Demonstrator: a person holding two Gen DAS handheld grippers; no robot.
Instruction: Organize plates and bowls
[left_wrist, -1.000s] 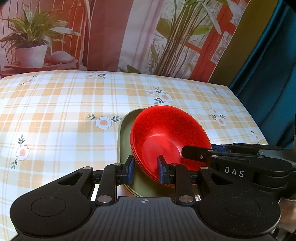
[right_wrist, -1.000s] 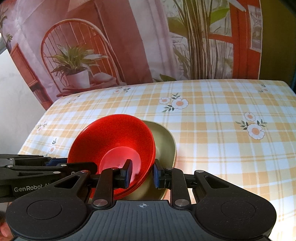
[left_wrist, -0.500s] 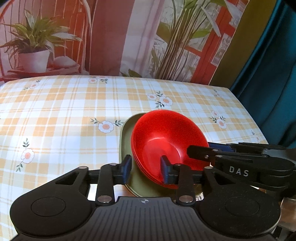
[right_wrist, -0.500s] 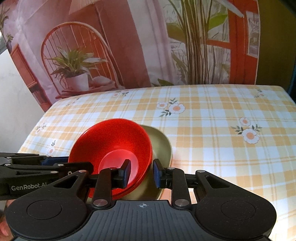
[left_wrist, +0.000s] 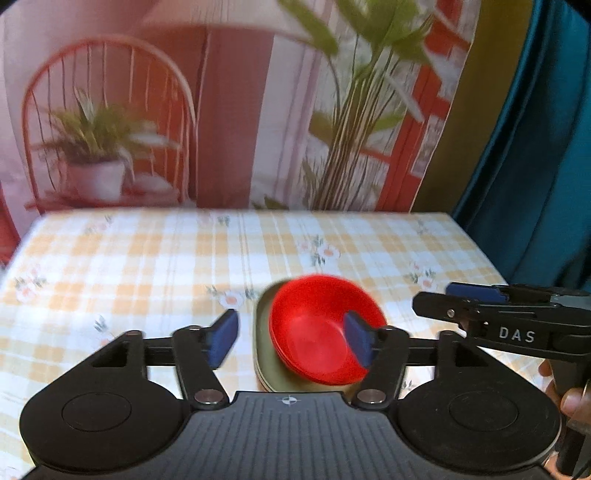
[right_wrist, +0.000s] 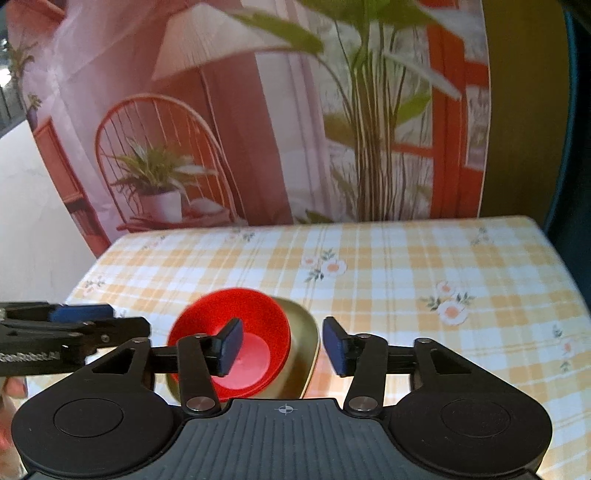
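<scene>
**Standing clear of a finished-looking stack**

Hovering above the counter (left_wrist: 147, 258), you have both tools wide open and gripping nothing. The left gripper (left_wrist: 290, 341) shows its two blue pads spread apart, one on each side of the stack in the picture, and neither seems to touch it. The right gripper (right_wrist: 282, 347) stands the same way: jaws parted, one pad in front of the bowls, the other off to the side of the plates.

The red bowls (left_wrist: 317, 332) sit nested together, more than one by the layered rims, though the blur keeps you from counting them. They rest on the olive-green plates (left_wrist: 263, 354), which lie flat near the front edge of the checked cloth. In the right wrist view the bowls (right_wrist: 255, 332) sit toward one side of the plates (right_wrist: 304, 347), not centred.

Judging from this, the stacking step looks done and you are at the release. No other dish shows on the cloth, so the next move is probably only a check: see that the bowls sit level. If they lean, close one pair of jaws lightly on the red rim and nudge it toward the middle.
</scene>
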